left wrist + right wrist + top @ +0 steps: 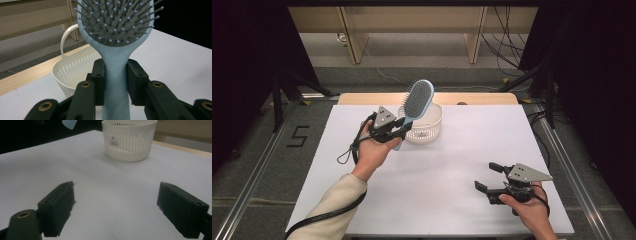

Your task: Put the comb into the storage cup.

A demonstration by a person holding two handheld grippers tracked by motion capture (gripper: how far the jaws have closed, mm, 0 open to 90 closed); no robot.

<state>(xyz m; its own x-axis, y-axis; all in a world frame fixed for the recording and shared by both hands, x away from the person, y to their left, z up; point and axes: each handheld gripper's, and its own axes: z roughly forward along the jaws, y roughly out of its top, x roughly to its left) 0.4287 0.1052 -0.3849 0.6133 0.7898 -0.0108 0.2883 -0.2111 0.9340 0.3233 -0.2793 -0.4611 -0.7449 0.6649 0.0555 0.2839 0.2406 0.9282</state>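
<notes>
You have the hairbrush (416, 102) clamped by its handle in your left gripper (399, 131), the 2 jaws pressed against either side of the pale blue stem just below the bristle head, as the left gripper view shows plainly. The brush stands lifted off the table (437, 170), head up and tilted toward the far side, right beside and partly over the white slotted basket (424, 127). Your right gripper (488, 176) rests low near the table's near right corner, jaws spread wide with nothing between them. This looks like the carry step, with the placing into the basket not yet done. The next move likely calls for bringing the brush squarely above the basket's rim, lowering it inside, then easing the jaws apart.
</notes>
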